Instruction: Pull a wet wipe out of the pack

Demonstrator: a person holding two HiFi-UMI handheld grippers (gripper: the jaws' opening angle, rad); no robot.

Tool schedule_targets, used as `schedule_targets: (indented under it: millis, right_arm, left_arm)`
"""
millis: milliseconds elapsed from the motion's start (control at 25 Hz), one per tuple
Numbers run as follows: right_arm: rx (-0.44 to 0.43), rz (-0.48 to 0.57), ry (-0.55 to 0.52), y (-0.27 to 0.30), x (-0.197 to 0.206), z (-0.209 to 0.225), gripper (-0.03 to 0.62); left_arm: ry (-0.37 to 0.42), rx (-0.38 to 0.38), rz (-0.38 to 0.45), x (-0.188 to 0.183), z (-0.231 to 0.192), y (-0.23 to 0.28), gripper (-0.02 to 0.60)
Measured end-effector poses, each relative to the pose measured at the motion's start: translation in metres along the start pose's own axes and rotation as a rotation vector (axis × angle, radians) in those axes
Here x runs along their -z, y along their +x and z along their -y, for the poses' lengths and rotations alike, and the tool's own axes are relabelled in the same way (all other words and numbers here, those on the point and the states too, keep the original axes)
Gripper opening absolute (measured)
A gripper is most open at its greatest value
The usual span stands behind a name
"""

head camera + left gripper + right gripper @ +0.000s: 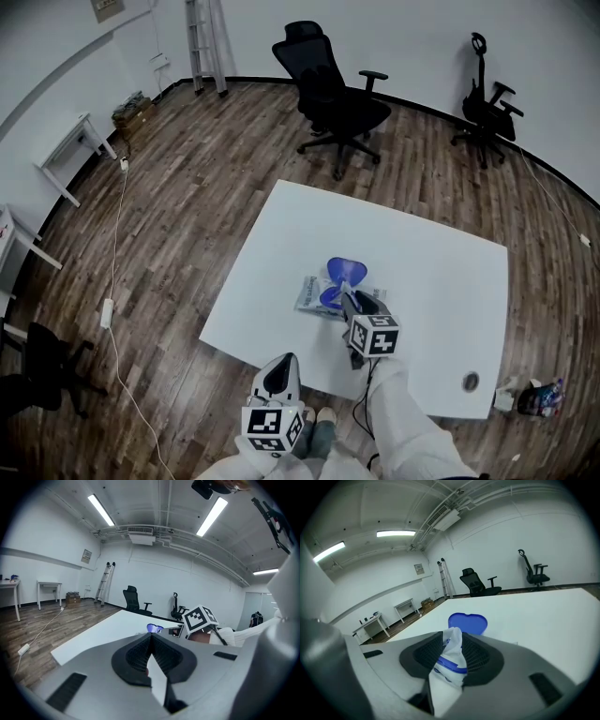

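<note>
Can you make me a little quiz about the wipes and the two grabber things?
1. What colour is the open lid of the wet wipe pack? A) red B) blue C) green
2. True or false: the left gripper has its jaws wide apart around the pack.
3. Fill in: the white thing that sticks up between the jaws of the right gripper is a ____.

Key
1. B.
2. False. Its jaws are together, and it is at the near edge of the table, away from the pack.
3. wet wipe.
</note>
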State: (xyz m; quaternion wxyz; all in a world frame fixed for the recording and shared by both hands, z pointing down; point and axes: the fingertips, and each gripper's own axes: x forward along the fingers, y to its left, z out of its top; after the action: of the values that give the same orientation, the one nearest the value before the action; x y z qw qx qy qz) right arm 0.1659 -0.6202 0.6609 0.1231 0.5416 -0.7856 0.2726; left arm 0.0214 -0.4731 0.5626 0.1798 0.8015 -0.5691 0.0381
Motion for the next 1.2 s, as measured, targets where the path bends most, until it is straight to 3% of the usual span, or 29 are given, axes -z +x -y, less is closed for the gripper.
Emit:
schedule_targets:
  millis: [1080, 1200]
  right_arm:
    - [0.023, -0.120, -0.031, 0.024, 0.008, 0.004, 0.112]
    - [0.038, -0.117, -0.044, 0.024, 0.010, 0.005, 0.088]
  left_arm:
    - [-0.034, -0.035, -0.013, 0.006, -0.026, 0.004, -0.002]
    - [-0.035, -0.036, -0.014, 0.009, -0.027, 0.003, -0.002]
